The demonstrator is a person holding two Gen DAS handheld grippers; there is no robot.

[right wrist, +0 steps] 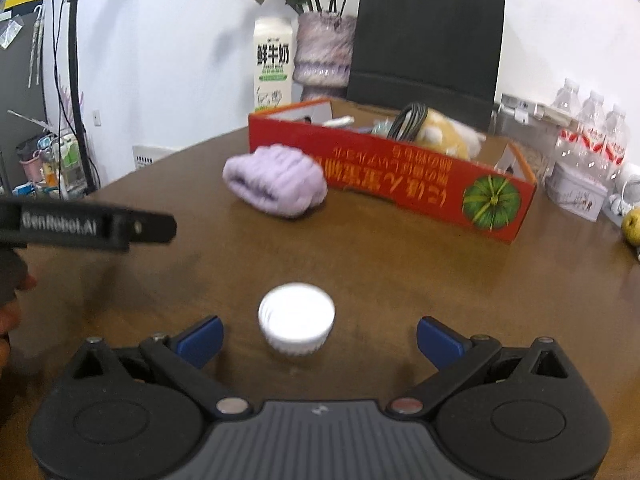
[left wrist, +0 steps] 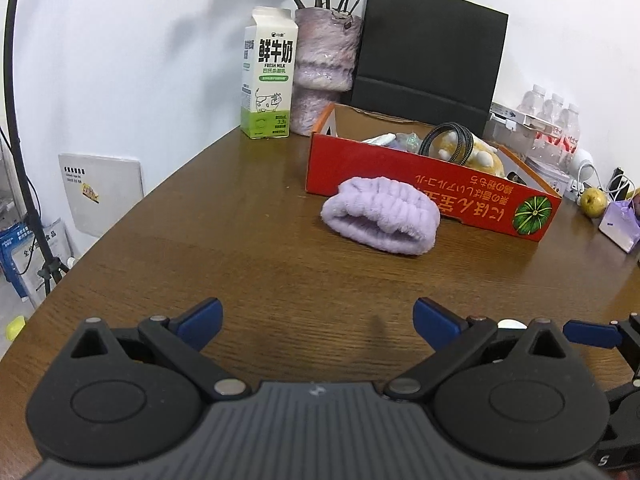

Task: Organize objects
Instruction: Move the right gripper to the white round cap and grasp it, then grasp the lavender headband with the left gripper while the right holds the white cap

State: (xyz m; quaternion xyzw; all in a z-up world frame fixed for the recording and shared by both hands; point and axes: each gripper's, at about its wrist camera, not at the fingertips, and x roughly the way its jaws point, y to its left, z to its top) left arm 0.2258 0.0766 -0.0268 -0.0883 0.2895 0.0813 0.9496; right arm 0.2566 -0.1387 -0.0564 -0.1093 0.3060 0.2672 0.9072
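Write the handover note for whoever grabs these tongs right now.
Left tongs: open, empty, low over the bare wooden table.
Right tongs: open, empty, with the small white cup on the table just ahead, between the fingertips, not gripped.
Red cardboard box already holds a yellow plush toy and a coiled black cable, plus smaller items I cannot identify.
Purple fluffy headband lies on the table against the box's front wall.
Left to do: cup and headband, probably into the box.

The milk carton [left wrist: 269,74] reads "FRESH MILK"; left gripper [right wrist: 100,226] reads "GenRobot.AI".
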